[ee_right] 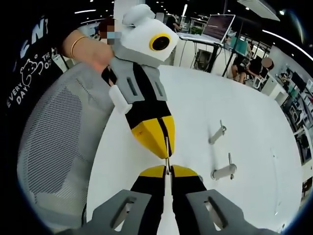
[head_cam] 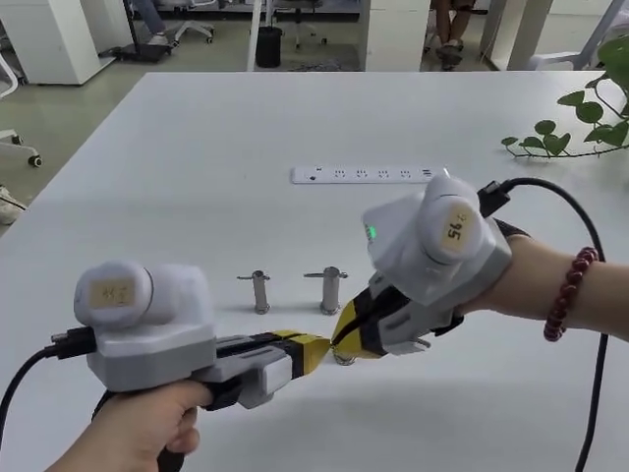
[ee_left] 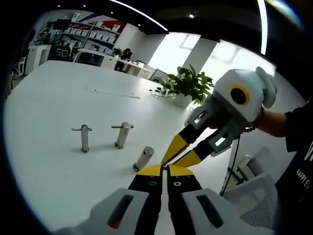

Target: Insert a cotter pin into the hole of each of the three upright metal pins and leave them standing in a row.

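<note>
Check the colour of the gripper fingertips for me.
Yellow fingertips, black behind them; the left gripper view shows them best.

The white bench (head_cam: pixel 197 147) carries a white power strip (head_cam: pixel 371 174) lying flat toward its far edge, and a leafy plant (head_cam: pixel 580 123) at its right edge. Around mid-bench a first pin (head_cam: pixel 259 291) and a second pin (head_cam: pixel 329 289) stand upright side by side. A third pin (ee_left: pixel 144 158) sits near them, closer to the front edge.
</note>
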